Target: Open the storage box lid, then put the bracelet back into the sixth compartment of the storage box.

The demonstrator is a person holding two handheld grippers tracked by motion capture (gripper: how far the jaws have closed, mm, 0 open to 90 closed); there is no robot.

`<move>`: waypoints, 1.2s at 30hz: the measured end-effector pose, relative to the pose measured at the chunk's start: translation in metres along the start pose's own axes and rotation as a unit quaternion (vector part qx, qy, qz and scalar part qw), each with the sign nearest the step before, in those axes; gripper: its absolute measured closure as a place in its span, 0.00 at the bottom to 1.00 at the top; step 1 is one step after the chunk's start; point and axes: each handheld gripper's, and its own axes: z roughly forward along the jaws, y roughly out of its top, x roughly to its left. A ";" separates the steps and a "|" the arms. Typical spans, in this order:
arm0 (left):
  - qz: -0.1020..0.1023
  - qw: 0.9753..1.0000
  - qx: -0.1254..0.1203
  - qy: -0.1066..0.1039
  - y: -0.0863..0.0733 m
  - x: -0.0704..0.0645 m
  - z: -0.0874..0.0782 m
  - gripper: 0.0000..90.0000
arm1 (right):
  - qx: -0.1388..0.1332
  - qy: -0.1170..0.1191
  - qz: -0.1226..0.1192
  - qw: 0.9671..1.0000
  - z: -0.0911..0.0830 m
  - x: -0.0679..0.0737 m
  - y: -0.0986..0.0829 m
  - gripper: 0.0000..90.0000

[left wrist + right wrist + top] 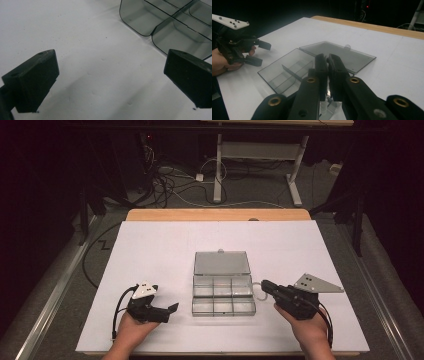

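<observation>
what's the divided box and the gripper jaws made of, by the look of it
Divided box: probably clear, smoke-tinted hard plastic; the white table shows through its glossy walls and open lid. Left gripper: jaws look like matte black moulded plastic, dull and faintly dusty, though rubber facing can't be ruled out.

Left gripper (170, 312) black, white three-cornered plate; right gripper (264, 285) black, grey plate, brass screws; black cables.
</observation>
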 end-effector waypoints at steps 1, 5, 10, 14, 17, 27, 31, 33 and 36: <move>0.000 1.000 0.000 0.000 0.000 0.000 0.000 0.00 | 0.001 0.002 0.000 1.000 0.002 0.001 0.001 0.98; 0.000 1.000 -0.001 0.000 0.000 0.000 0.000 0.00 | 0.001 0.009 -0.003 1.000 0.008 0.007 0.003 0.98; 0.000 1.000 -0.001 -0.001 0.000 0.000 0.000 0.00 | 0.002 0.017 -0.009 1.000 0.015 0.013 0.006 0.98; 0.001 1.000 -0.001 -0.001 0.000 0.000 0.000 0.00 | 0.001 0.023 -0.013 1.000 0.020 0.017 0.008 0.98; -0.001 1.000 -0.003 0.000 0.000 0.000 0.000 0.00 | 0.003 0.026 -0.014 1.000 0.022 0.019 0.008 0.98; 0.000 1.000 -0.015 -0.004 -0.002 0.000 -0.003 0.00 | 0.015 0.024 -0.010 1.000 0.032 0.016 0.005 0.98; 0.000 1.000 -0.015 -0.002 -0.002 0.000 -0.003 0.00 | 0.023 0.027 -0.011 0.999 0.035 0.017 0.001 0.98; 0.000 1.000 -0.015 -0.001 -0.002 0.000 -0.003 0.00 | 0.028 0.028 -0.009 0.999 0.037 0.017 -0.002 0.98; -0.001 1.000 -0.014 -0.002 -0.002 0.001 -0.002 0.00 | 0.035 0.026 -0.005 0.999 0.038 0.016 -0.007 0.98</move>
